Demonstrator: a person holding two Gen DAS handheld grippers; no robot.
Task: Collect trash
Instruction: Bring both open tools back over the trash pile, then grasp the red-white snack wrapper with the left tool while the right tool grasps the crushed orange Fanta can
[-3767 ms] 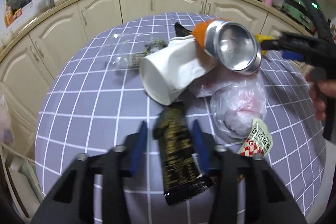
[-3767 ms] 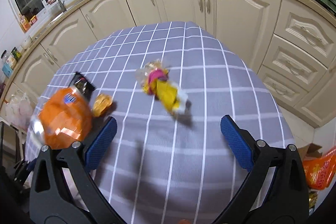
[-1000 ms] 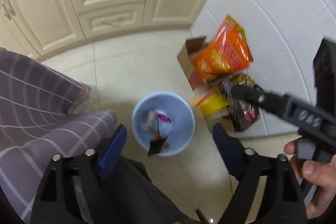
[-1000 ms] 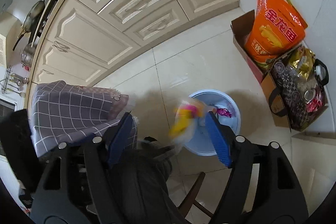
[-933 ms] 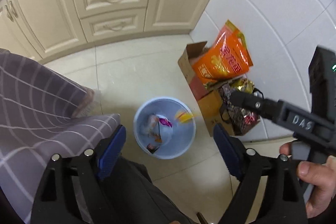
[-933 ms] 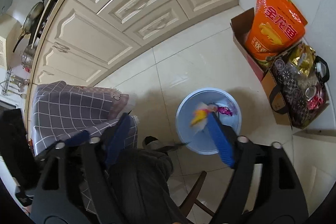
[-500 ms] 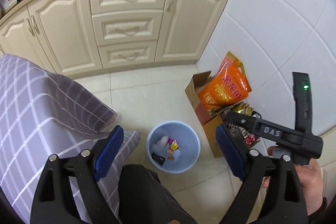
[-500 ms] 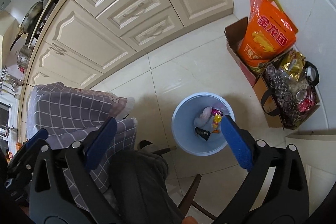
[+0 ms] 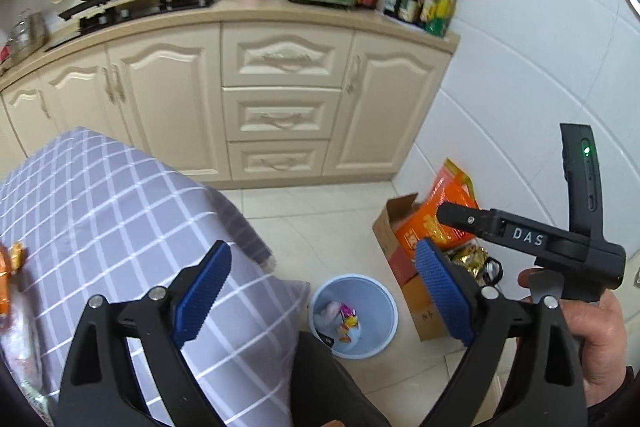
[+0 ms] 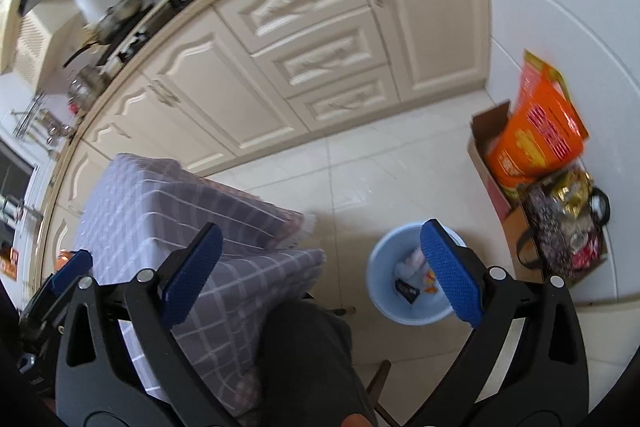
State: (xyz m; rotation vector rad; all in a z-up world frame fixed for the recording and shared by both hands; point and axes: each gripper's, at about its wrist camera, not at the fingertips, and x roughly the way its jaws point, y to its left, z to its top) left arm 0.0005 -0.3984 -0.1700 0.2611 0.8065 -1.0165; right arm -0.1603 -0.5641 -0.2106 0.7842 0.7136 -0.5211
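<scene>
Both grippers hang over the floor beside the worktop, and neither has hold of anything. The left gripper point(image 9: 320, 291) is wide and its jaws are opening, with nothing between them; the right gripper point(image 10: 320, 267) stands spread as far as it goes, also bare. The blue bin point(image 9: 353, 315) sits on the tiled floor just beside the draped corner of the checked tablecloth point(image 9: 120, 211), with a few wrappers point(image 9: 347, 323) lying in its bottom. More trash waits on the worktop: an orange piece point(image 9: 7, 267) shows at its far left edge, only partly in view.

The main risk, as I judge it, is a swing back to the worktop catching the hanging cloth and dragging it (and whatever lies on it) off the edge. The two grippers ride close together, so they could knock one another. The person's dark-clad leg point(image 10: 304, 355) fills the gap between cloth and bin. A cardboard box point(image 9: 394, 227) with an orange bag point(image 9: 436, 223) crowds the bin on the wall side; the open floor lies toward the cabinets point(image 9: 280, 115).
</scene>
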